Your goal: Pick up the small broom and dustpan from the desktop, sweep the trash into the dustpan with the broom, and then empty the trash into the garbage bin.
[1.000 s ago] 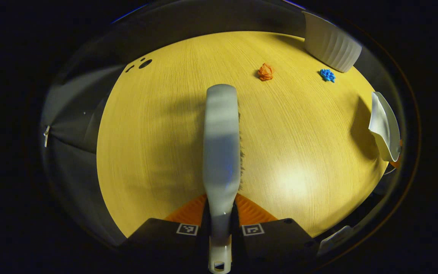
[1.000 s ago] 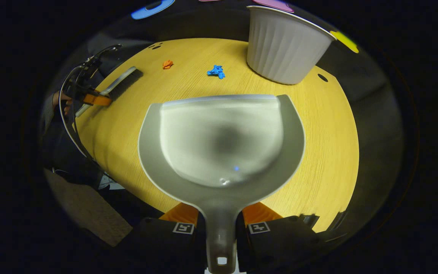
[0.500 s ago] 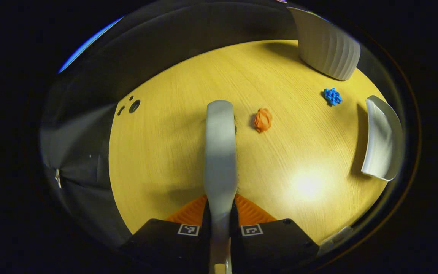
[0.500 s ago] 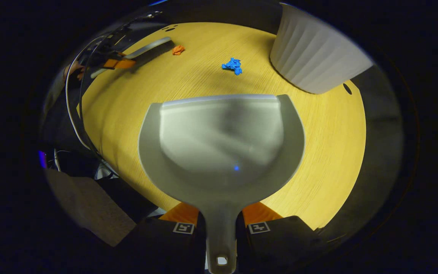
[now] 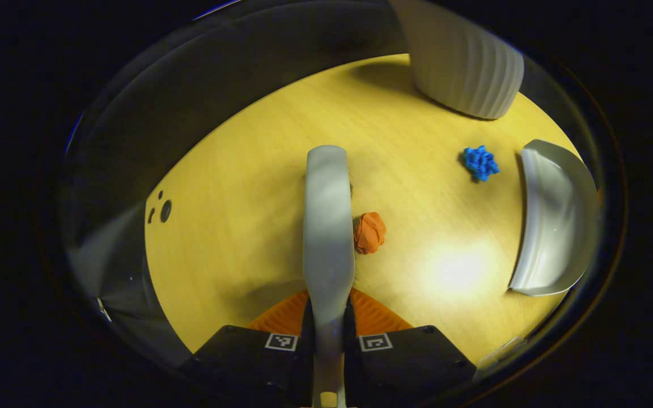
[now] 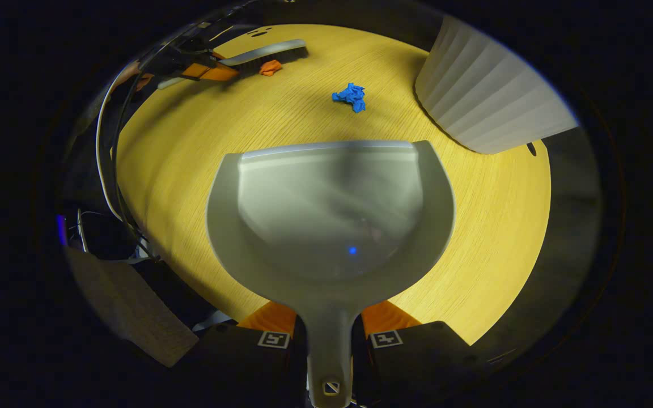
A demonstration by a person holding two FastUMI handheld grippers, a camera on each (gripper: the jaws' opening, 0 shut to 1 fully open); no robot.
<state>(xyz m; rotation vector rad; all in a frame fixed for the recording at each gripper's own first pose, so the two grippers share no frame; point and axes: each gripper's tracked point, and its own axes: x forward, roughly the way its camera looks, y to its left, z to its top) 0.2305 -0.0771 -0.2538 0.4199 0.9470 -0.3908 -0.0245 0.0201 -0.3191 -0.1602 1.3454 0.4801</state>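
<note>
In the left gripper view, the left hand-held gripper (image 5: 327, 328) is seen at 6 o'clock, its two fingers closed tightly on the handle of the small broom (image 5: 327, 226). The broom is held out towards 12 o'clock over the yellow wooden bench (image 5: 236, 226). A crumpled orange scrap (image 5: 369, 232) lies on the bench, touching or just beside the broom's right edge, near the centre. A crumpled blue scrap (image 5: 480, 163) lies towards 2 o'clock, just beside the dustpan (image 5: 556, 218), which is seen at 3 o'clock. The white ribbed garbage bin (image 5: 462, 68) stands at 1 o'clock on the bench.

In the right gripper view, the right hand-held gripper (image 6: 330, 334) is seen at 6 o'clock, both fingers clamped on the dustpan's handle; the pan (image 6: 329, 215) is held low over the bench (image 6: 179, 170), and contact cannot be told. The blue scrap (image 6: 351, 96) lies at 12 o'clock, beyond the pan's front lip and apart from it. The bin (image 6: 491, 107) stands at 2 o'clock. At 11 o'clock, the broom (image 6: 267, 52) and the orange scrap (image 6: 270, 67) are seen side by side.
</note>
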